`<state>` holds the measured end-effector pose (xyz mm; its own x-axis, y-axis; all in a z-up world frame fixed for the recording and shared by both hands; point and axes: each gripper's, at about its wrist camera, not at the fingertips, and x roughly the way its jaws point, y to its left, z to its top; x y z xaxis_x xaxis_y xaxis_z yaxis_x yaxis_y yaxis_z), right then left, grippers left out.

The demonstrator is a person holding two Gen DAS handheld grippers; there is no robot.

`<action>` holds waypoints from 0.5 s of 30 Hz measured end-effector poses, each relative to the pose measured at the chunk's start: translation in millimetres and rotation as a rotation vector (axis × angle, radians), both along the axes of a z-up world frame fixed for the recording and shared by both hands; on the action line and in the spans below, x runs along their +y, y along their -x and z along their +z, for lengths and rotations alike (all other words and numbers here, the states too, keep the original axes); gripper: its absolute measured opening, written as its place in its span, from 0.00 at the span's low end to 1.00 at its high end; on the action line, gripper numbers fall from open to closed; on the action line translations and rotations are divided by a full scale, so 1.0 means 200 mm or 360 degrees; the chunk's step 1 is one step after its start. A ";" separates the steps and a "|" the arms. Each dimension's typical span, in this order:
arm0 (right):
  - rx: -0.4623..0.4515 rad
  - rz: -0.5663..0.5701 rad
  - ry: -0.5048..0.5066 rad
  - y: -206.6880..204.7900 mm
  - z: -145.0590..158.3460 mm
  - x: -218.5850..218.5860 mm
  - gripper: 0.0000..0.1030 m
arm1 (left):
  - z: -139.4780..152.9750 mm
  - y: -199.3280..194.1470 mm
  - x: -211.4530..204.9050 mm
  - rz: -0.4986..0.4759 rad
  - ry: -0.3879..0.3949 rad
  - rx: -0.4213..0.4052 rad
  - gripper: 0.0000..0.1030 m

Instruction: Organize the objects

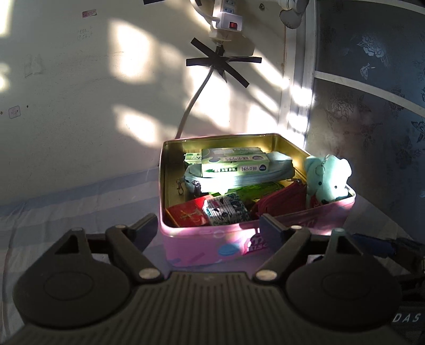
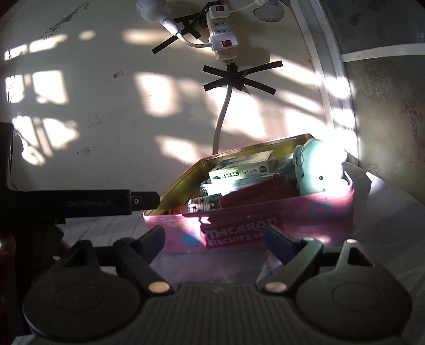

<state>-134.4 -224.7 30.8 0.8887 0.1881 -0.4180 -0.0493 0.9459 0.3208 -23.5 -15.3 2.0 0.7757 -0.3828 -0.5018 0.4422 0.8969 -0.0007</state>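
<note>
A pink biscuit tin (image 1: 332, 212) (image 2: 318, 212) stands open on a checked sheet against the wall. Inside lie a green box (image 1: 233, 162) (image 2: 244, 169) on a light-blue pouch (image 1: 239, 180), a dark red wallet (image 1: 281, 201) (image 2: 255, 193), a red booklet (image 1: 188, 212) and a patterned pack (image 1: 225, 208). A teal plush bear (image 1: 329, 177) (image 2: 318, 169) leans in the tin's right corner. My left gripper (image 1: 208, 225) is open just short of the tin's front wall, holding nothing. My right gripper (image 2: 216, 238) is open too, before the tin's printed side, also holding nothing.
A white power strip (image 1: 225, 16) (image 2: 223, 39) hangs on the wall, its cable taped with black crosses and dropping behind the tin. A dark flowered panel (image 1: 372, 106) closes off the right. The left gripper's arm (image 2: 106, 203) reaches in from the left at rim height.
</note>
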 end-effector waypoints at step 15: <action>0.0069 -0.0009 -0.0001 0.30 0.02 0.08 0.85 | -0.01 0.31 0.15 0.0112 -0.0089 -0.0085 1.00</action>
<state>-195.4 -208.3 34.4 0.8708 0.1835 -0.4561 -0.0300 0.9459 0.3232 -85.7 14.8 0.7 0.8259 -0.2989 -0.4781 0.3760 0.9238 0.0720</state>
